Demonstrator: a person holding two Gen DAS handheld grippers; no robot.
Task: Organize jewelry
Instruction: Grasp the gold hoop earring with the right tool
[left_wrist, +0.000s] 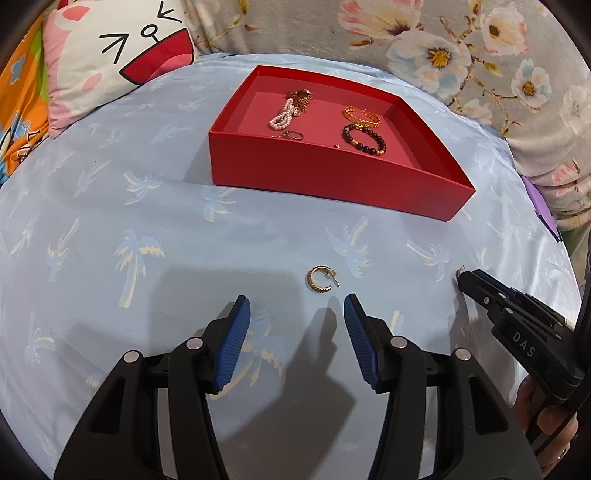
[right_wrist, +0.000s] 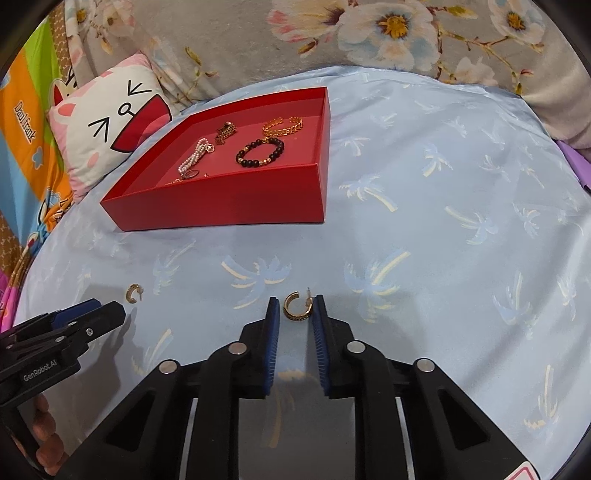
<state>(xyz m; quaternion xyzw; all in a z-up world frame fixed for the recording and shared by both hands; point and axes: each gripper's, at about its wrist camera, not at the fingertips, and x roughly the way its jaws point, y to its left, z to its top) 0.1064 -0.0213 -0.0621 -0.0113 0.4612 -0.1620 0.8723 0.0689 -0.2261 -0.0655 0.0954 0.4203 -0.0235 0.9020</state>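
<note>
A red box (left_wrist: 332, 173) (right_wrist: 221, 206) sits on the blue palm-print cloth and holds a pearl bracelet (left_wrist: 282, 116), a dark bead bracelet (left_wrist: 365, 138), a gold chain bracelet (left_wrist: 362, 115) and smaller pieces. One gold hoop earring (left_wrist: 321, 279) (right_wrist: 133, 293) lies on the cloth just ahead of my left gripper (left_wrist: 297, 306), whose blue pads stand apart with nothing between them. A second gold hoop earring (right_wrist: 297, 306) sits between the tips of my right gripper (right_wrist: 296, 306), and the pads are drawn in against its sides at cloth level.
A cartoon cat pillow (left_wrist: 110, 55) (right_wrist: 110, 122) lies at the far left behind the box. Flowered grey bedding (left_wrist: 443, 44) runs along the back and right. A hand (left_wrist: 543, 417) holds the right gripper's handle at the left wrist view's lower right.
</note>
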